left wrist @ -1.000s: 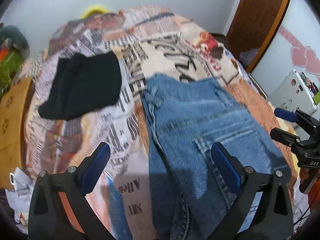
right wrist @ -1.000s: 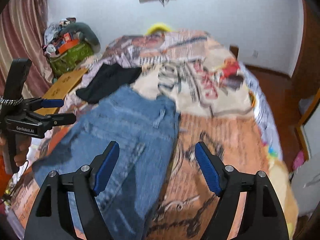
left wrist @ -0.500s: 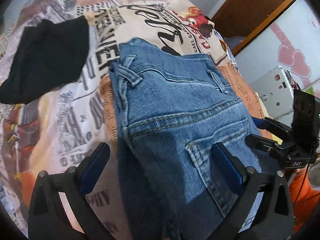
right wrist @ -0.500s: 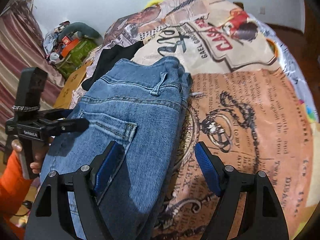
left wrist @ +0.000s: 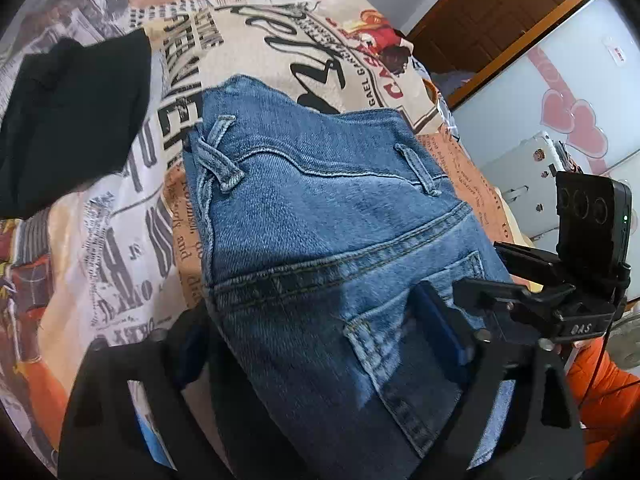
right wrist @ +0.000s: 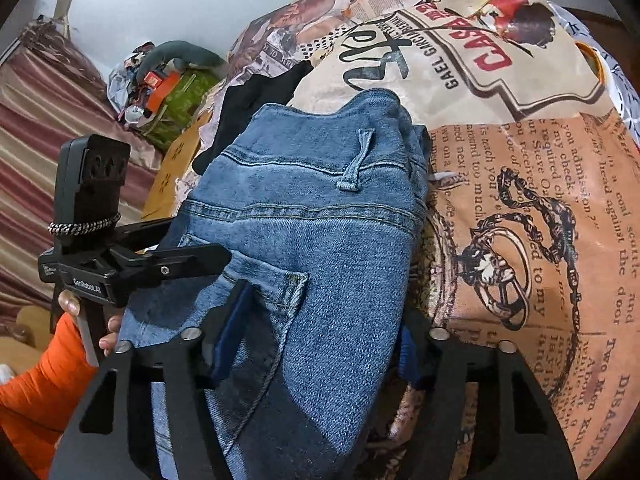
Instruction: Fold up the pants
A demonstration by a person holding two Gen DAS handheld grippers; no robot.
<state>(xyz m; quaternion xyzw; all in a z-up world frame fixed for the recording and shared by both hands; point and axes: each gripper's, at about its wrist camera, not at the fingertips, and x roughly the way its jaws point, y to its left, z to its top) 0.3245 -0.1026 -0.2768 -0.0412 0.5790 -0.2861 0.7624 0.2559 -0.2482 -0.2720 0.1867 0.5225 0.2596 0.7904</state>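
Note:
Blue jeans (left wrist: 320,216) lie folded lengthwise on a bed with a newspaper-print cover, back pocket up, waistband at the far end. They also show in the right wrist view (right wrist: 320,240). My left gripper (left wrist: 316,328) is open and straddles the jeans just below the waist seam, one finger at each side of the fabric. My right gripper (right wrist: 316,328) is open and straddles the same jeans, its left finger by the back pocket (right wrist: 276,280). Each gripper shows at the edge of the other's view, close beside it.
A folded black garment (left wrist: 76,116) lies on the bed to the left of the jeans. A wooden door (left wrist: 492,20) and a white appliance (left wrist: 528,172) stand to the right. Bags and clutter (right wrist: 160,88) sit beside the bed by a striped curtain.
Both grippers have come down and forward onto the jeans. The fingers now sit low at the fabric's sides, and the two grippers are closer together.

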